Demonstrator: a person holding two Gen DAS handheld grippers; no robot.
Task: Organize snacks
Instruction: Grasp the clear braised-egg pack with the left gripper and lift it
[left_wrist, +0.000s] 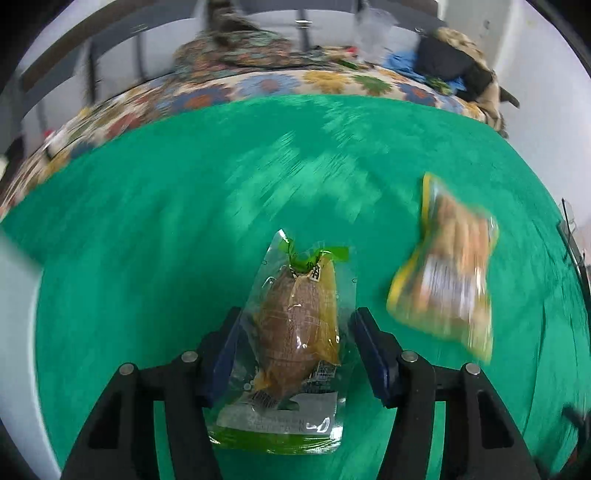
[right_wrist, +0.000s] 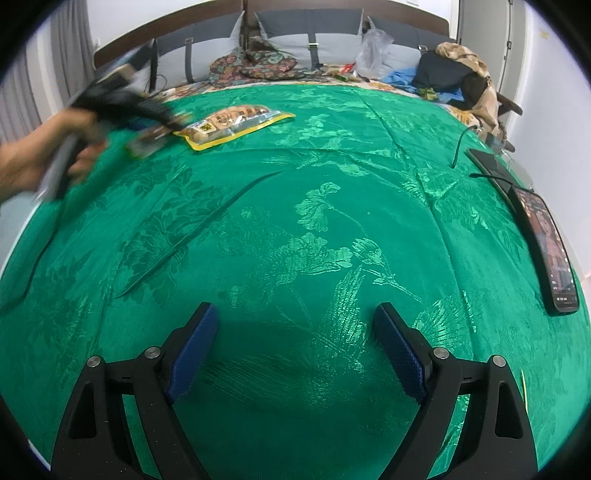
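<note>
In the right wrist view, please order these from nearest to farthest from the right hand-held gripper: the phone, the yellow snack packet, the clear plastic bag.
From the right hand-held gripper:
1. Phone, at the right edge.
2. Yellow snack packet, far left on the cloth.
3. Clear plastic bag, at the headboard.

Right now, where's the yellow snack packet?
In the left wrist view, the yellow snack packet lies on the green cloth, right of the clear snack pouch sitting between the left tool.
</note>
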